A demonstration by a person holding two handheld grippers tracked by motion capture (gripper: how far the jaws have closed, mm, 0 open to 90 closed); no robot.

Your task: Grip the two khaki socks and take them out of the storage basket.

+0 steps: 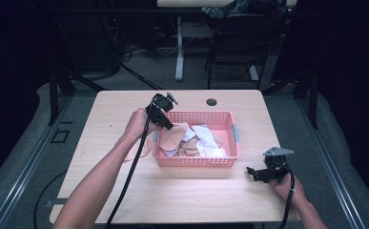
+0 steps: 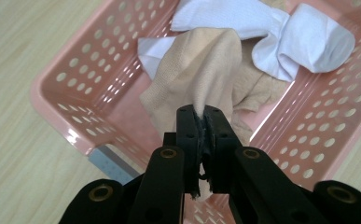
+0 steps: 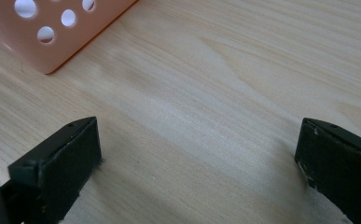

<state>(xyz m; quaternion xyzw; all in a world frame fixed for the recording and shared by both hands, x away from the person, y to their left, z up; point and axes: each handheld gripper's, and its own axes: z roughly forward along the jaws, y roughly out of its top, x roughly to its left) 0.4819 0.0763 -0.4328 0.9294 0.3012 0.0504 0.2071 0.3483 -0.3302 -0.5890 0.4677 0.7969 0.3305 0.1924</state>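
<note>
A pink perforated basket (image 1: 233, 135) (image 2: 75, 93) stands mid-table with several beige and white socks in it. My left gripper (image 1: 169, 126) (image 2: 203, 116) is shut on a beige sock (image 1: 173, 136) (image 2: 201, 65), which hangs from its pinched jaws over the basket's left end. White socks (image 2: 304, 39) (image 1: 205, 136) lie behind it in the basket. My right gripper (image 1: 253, 172) (image 3: 197, 158) rests low over the bare wood near the basket's front right corner (image 3: 47, 42), its jaws wide apart with nothing between them.
A flat beige piece (image 1: 141, 149) lies on the table just left of the basket, under my left forearm. A dark round hole (image 1: 211, 101) sits near the table's far edge. Beyond the table are table legs and cables on the floor.
</note>
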